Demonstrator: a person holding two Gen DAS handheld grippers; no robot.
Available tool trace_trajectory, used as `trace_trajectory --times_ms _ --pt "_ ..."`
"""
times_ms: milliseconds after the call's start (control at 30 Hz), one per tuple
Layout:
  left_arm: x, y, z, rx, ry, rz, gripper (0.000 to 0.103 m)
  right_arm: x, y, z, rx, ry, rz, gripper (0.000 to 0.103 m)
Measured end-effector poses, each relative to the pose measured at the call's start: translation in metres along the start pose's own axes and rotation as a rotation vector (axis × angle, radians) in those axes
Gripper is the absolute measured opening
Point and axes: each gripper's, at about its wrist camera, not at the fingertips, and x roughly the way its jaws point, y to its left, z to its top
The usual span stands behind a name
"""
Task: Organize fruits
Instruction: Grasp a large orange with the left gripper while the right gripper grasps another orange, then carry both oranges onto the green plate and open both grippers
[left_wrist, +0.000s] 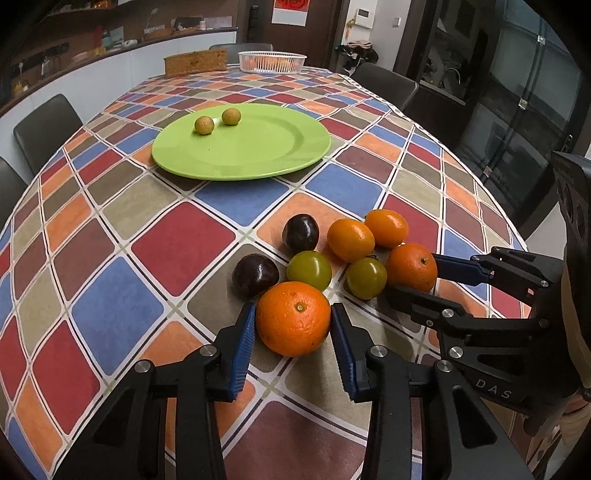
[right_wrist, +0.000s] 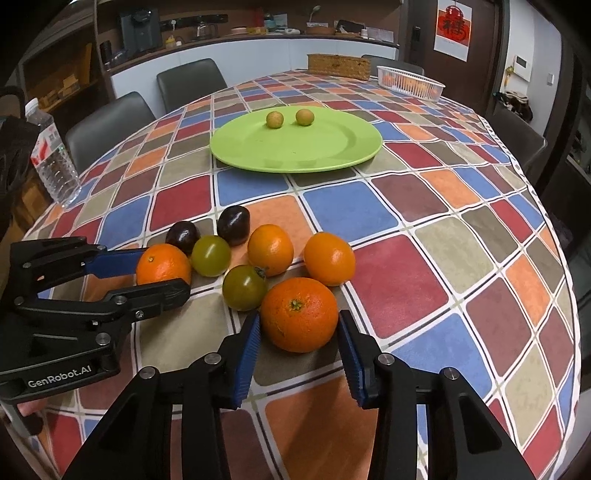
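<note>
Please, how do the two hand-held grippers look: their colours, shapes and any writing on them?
Both look alike. The left hand-held gripper and right hand-held gripper have black angular linkage frames with silver round bolts, and two fingers with blue ribbed pads. White "GenRobot.AI" lettering marks the left body; the letters "DAS" show on the right. No cables or sleeves visible.

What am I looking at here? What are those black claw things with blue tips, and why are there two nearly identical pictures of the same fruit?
The claws are two hand-held grippers, one in each of a person's hands; no robot arm is involved. Each carries a wide-angle camera looking along its fingers, hence two pictures. The left gripper straddles a large orange; the right gripper straddles another orange. Both are open, pads beside the fruit, which sits on the checked tablecloth. Each camera also sees the other gripper. Nearby lie two tangerines, two green tomatoes and two dark plums. Farther back, a green plate holds two small yellowish fruits. A white basket stands at the far end.
</note>
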Motion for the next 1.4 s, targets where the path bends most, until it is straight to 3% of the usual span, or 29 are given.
trace_trajectory --times_ms 300,867,1400 --pt "-0.019 -0.005 0.001 0.022 -0.045 0.002 0.039 -0.018 0.002 0.001 0.013 -0.038 0.0 0.042" --pt "-0.071 -0.004 0.018 0.045 -0.188 -0.001 0.039 -0.072 0.014 0.023 0.028 -0.194 0.012 0.042" --pt "-0.078 0.018 0.062 0.088 -0.278 0.026 0.039 -0.074 0.016 0.075 0.043 -0.271 0.017 0.042"
